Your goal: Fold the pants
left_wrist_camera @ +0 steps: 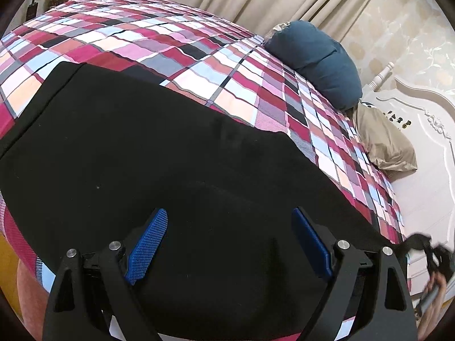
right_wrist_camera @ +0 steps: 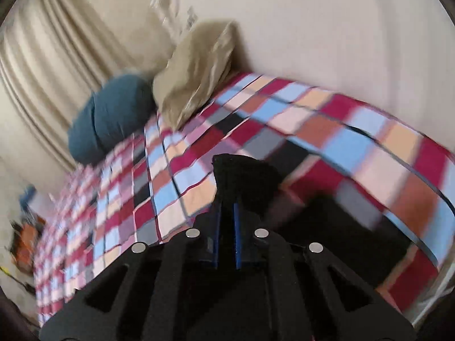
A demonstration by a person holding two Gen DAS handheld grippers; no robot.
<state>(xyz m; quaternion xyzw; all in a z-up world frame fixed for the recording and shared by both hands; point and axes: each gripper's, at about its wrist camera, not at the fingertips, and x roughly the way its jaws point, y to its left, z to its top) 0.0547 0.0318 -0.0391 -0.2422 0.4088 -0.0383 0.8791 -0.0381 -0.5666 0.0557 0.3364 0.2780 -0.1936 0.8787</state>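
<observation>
On bed: black pants (left_wrist_camera: 142, 156) lie flat on plaid cover (left_wrist_camera: 199, 56), under my L view.
Axis: long side runs left-right across L view; right end heads off toward R gripper (left_wrist_camera: 435, 258).
L gripper (left_wrist_camera: 230, 241): fingers spread wide, nothing between, hovering over cloth.
R gripper (right_wrist_camera: 226, 213): narrow, pinching a pants end (right_wrist_camera: 241, 176), lifted off cover.
L view only: full spread.
R view only: the pinch; blurry.
Both: blue pillow (right_wrist_camera: 108, 116), tan pillow (right_wrist_camera: 196, 71).

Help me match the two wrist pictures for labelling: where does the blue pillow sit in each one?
Left wrist: the blue pillow lies upper right, at the far edge of the plaid bedspread.
Right wrist: the blue pillow is at middle left, blurred.
Shared landmark: the beige pillow, right beside the blue pillow in both.
</observation>
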